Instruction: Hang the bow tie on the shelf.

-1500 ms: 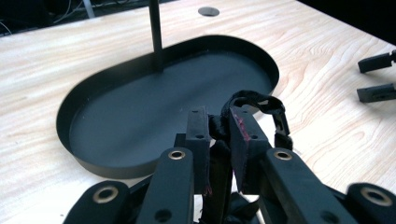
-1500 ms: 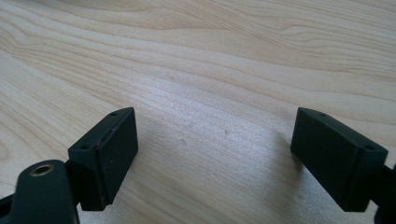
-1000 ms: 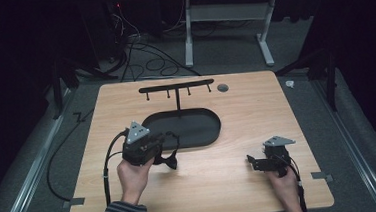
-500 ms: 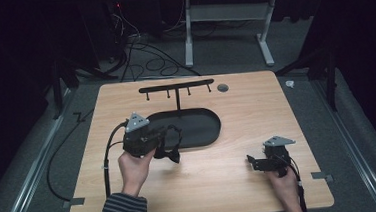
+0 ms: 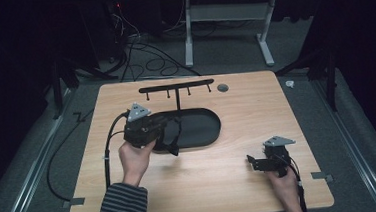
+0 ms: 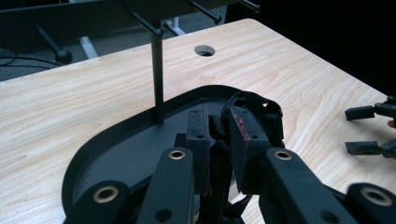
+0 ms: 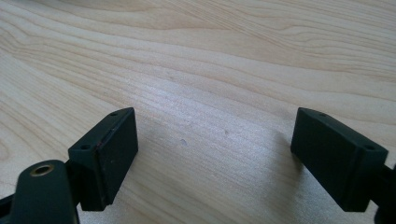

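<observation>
A black stand has a thin post [image 6: 157,74] and a crossbar of pegs [image 5: 176,86], and it rises from an oval black base [image 5: 202,127]. My left gripper [image 5: 169,136] hovers over the left end of that base, shut on a black strap-like loop [image 6: 254,107] that hangs down from its jaws [image 5: 172,148]. In the left gripper view the two pads [image 6: 198,135] pinch the dark material just in front of the post. My right gripper [image 5: 252,162] rests low at the near right of the table, open, with bare wood between its pads [image 7: 107,149].
The light wooden table [image 5: 256,111] has a round hole [image 5: 222,87] behind the stand. The right gripper [image 6: 369,130] appears at the far right of the left gripper view. Cables and a desk frame [image 5: 230,28] lie on the floor beyond the table.
My left gripper has risen and moved away from the person toward the stand's base, carrying the black loop. The right gripper has stayed where it was.
</observation>
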